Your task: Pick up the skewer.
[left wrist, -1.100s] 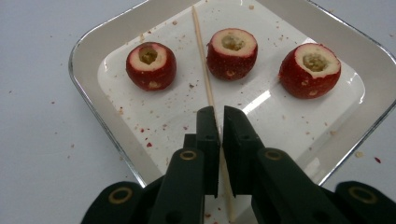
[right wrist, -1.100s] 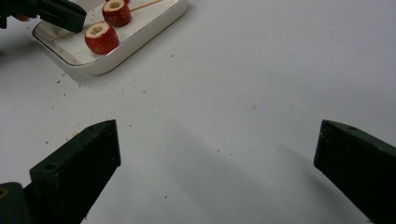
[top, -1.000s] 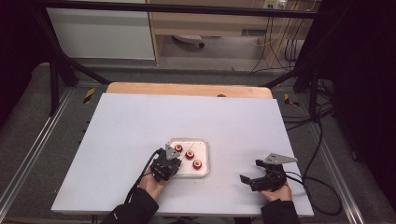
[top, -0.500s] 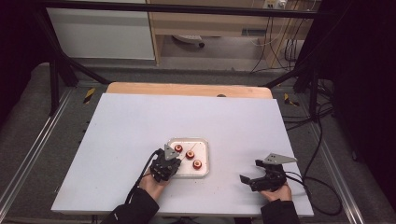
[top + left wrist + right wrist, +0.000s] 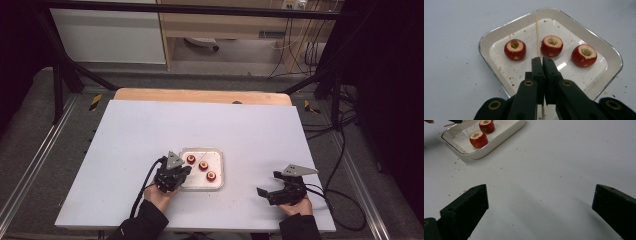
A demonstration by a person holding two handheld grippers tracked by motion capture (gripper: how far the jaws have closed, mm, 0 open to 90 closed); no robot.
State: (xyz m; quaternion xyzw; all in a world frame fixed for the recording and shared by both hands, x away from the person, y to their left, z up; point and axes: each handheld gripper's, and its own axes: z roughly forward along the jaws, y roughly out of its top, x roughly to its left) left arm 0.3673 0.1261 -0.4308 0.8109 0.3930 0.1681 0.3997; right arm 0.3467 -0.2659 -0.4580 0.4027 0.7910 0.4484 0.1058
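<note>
A: Skewer [image 5: 537, 35], thin and wooden, is pinched between the closed jaws of the left gripper [image 5: 542, 62]. Its free end runs out over the white tray [image 5: 489, 36] and passes between two of the cored red fruits.

B: Confirm fruit count and layout.

A: Three cored red fruits in the tray: left fruit [image 5: 515, 49], middle fruit [image 5: 552, 46], right fruit [image 5: 584, 55]. Each stands cut side up with a pale hollow centre. The skewer lies in the gap between the left and middle ones; contact with either cannot be told.

B: Tray position?

A: On the white table [image 5: 130, 140], near the person's edge. In the high view the left gripper [image 5: 172, 175] sits at the tray's near-left corner.

B: Other side?

A: Right gripper [image 5: 280, 192] rests low over bare table, well apart from the tray [image 5: 499, 138]. Its jaws stand wide open, nothing between them. Reddish crumbs speckle the tray floor and the table around it.
</note>
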